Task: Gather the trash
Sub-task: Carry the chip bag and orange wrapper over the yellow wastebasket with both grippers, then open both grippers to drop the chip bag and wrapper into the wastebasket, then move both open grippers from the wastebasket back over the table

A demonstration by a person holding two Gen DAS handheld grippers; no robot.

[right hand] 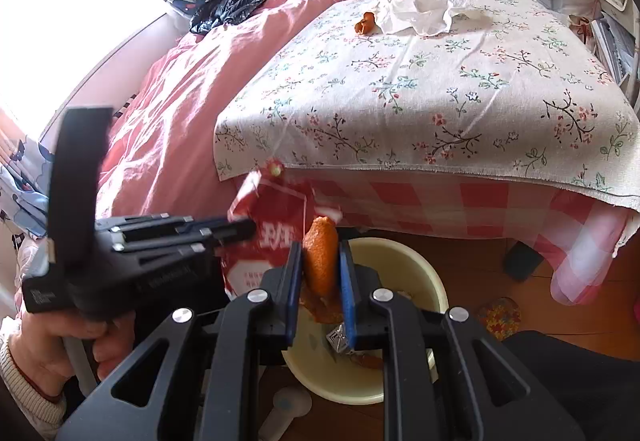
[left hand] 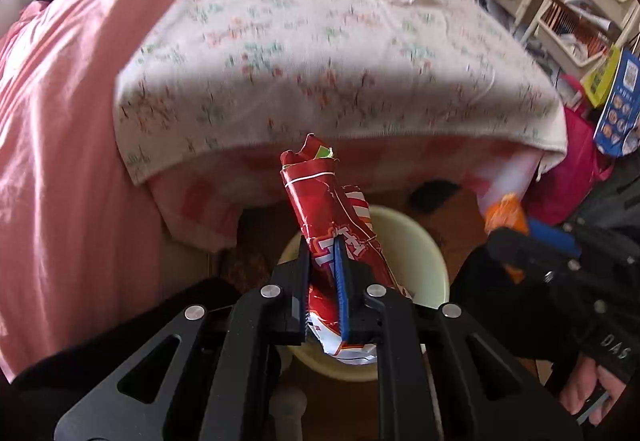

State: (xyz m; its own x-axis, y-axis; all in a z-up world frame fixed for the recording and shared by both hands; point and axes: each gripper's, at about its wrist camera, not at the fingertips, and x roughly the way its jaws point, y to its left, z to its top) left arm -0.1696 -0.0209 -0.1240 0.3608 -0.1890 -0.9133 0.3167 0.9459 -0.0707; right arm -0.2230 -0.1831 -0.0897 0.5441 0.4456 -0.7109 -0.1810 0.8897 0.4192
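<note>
The red snack wrapper, judged light, thin, crinkly and slippery, is best pinched across its bunched middle, as the left gripper is clamped on it, above the cream bin. It is crumpled red foil with white lettering. At 3 o'clock, the right gripper is clamped on orange peel.

Red wrapper, orange peel, seemingly cream bin
</note>
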